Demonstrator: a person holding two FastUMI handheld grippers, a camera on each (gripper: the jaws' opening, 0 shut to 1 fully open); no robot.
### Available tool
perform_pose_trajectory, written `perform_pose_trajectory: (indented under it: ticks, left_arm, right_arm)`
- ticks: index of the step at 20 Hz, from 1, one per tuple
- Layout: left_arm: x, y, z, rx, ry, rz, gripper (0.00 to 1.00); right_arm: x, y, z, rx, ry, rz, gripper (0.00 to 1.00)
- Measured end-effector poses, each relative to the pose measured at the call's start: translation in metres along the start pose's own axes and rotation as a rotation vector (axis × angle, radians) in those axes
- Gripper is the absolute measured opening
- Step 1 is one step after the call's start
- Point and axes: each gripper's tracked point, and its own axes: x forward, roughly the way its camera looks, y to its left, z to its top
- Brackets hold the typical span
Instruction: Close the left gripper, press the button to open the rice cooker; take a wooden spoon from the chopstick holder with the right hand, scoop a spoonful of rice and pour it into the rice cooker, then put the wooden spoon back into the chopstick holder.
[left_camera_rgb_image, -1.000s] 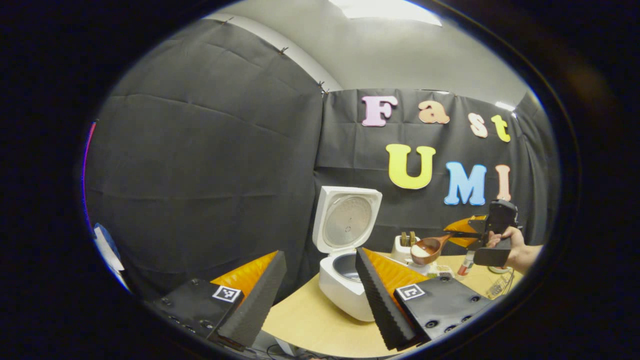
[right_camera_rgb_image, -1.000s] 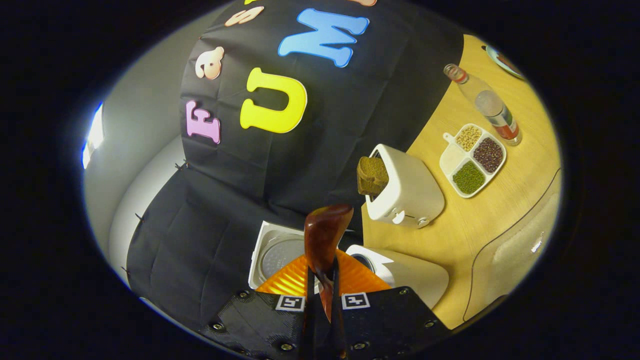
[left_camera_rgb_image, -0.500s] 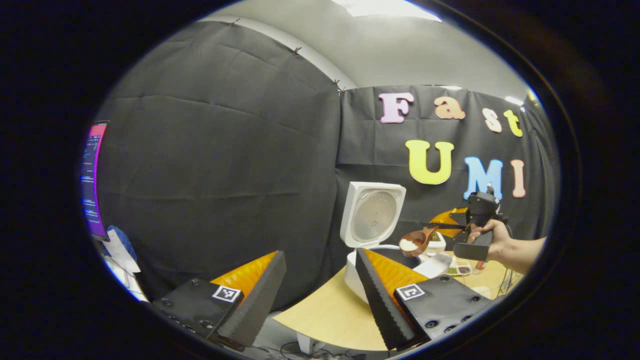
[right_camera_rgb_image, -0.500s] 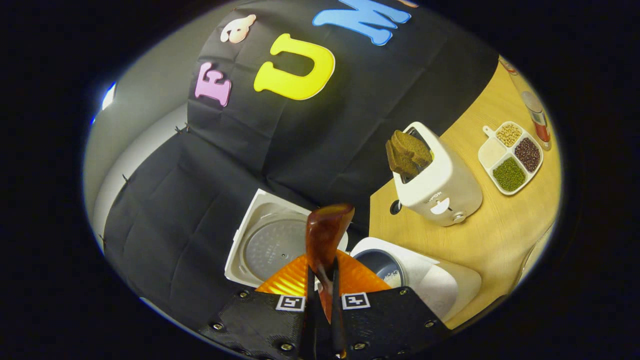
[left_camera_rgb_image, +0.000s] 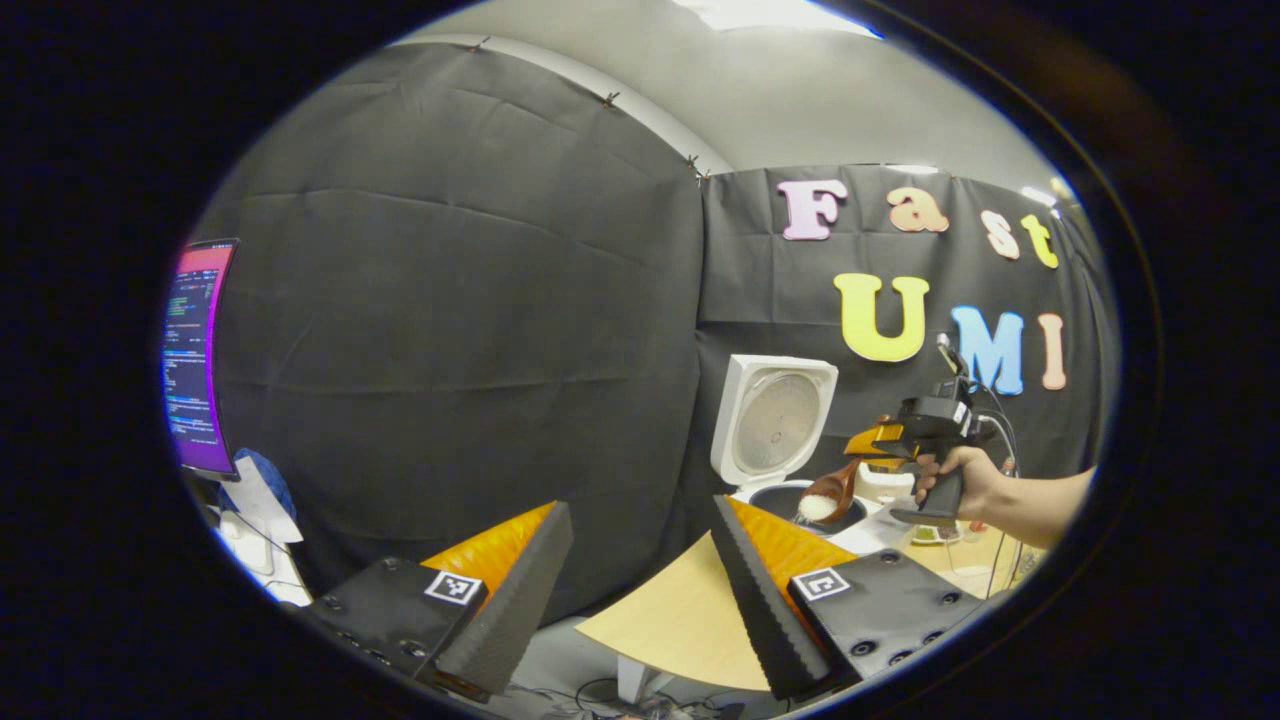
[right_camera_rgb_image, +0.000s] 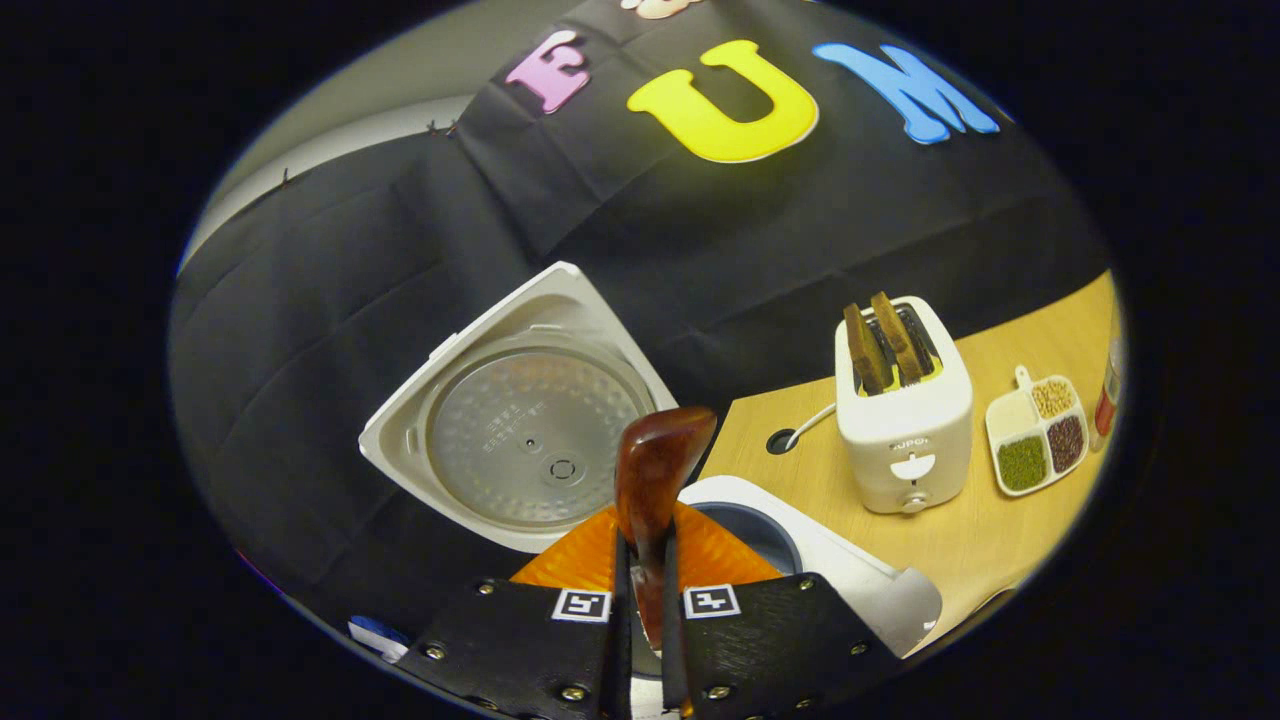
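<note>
Your right gripper: clamped on the wooden spoon, bowl facing away, rice hidden
Your left gripper: fingers spread, nothing between
Rice cooker: lid up, lower centre, pot partly hidden behind gripper
Spoon bowl, left gripper view: tipped over pot

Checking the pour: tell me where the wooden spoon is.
In the left gripper view, the wooden spoon is right of centre, tipped over the rice cooker, gripped by the right gripper.

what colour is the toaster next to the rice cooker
The toaster is white or cream, with two brown bread slices sticking up from its slots. It shows best in the right gripper view.
</note>
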Motion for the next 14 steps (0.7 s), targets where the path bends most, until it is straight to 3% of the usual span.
perform_pose_trajectory:
  ticks: [14]
  left_arm:
    - [-0.004,-0.01,-0.005,-0.028,-0.004,0.003,0.99]
  right_arm:
    - [-0.003,0.035,-0.015,-0.942,-0.028,-0.004,0.12]
